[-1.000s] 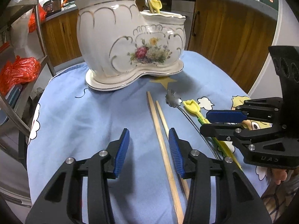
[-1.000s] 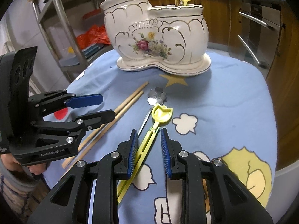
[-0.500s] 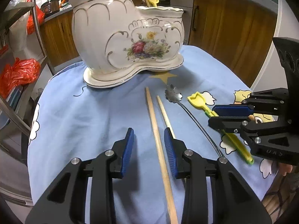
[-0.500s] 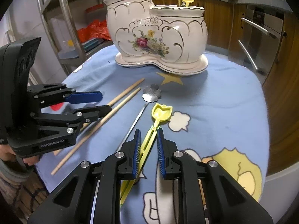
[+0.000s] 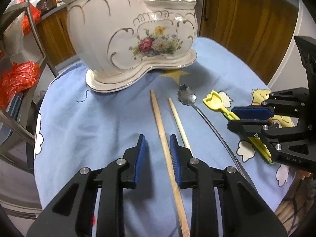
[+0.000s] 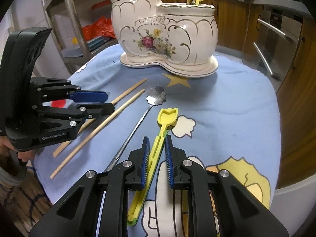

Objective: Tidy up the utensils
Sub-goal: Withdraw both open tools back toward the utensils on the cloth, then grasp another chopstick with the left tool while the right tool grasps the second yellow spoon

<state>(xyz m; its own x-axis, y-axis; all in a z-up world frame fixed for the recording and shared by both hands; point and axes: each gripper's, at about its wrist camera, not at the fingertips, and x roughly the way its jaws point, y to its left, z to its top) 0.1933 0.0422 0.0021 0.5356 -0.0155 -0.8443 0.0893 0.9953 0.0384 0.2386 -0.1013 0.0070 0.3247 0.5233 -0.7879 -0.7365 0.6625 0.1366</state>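
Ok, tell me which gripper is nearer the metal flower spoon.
Right. The right gripper straddles the yellow spoon right beside the metal spoon; the left gripper, closing around a chopstick, sits beyond the second chopstick.

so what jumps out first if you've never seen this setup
The big white ceramic utensil holder with its painted flowers dominates the far side of the blue cartoon tablecloth. In front of it lie two wooden chopsticks, a flower-headed metal spoon and a yellow tulip-shaped utensil. The left hand-held gripper is closing around one chopstick, while the right hand-held gripper straddles the yellow utensil's handle.
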